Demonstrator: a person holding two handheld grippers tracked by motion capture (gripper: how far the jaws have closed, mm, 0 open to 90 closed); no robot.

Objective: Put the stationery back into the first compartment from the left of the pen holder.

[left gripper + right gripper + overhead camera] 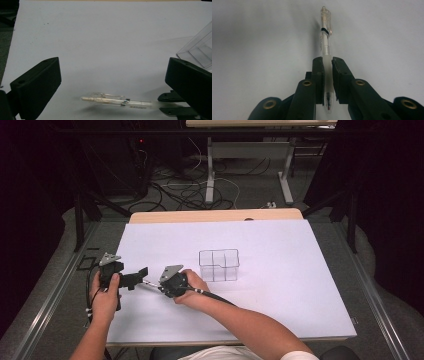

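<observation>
Pen (325, 37): clear-barrelled, clip end pointing away from the right gripper, tip end back between its jaws; in the high view it is seen as a thin line just above the white table cover (280, 290), between the two grippers.
Right gripper (327, 62): jaws pressed onto the frosted grip section of the pen; the barrel is pinched square along the jaw line.
Left gripper (112, 75): jaws spread wide, nothing between the pads; the pen is seen lying crosswise just ahead of them.
Clear divided box (219, 265): stands upright on the cover, near the right hand (192, 287), apart from both grippers.
Step judged: pen just grasped, likely bound for a compartment of the box.
Handling advice: the pinch should be held firm, since the smooth barrel could swivel; the pen should be lifted level, then tipped upright over one compartment before release.
Risk: the light box could be knocked or slid if the pen strikes its wall.
</observation>
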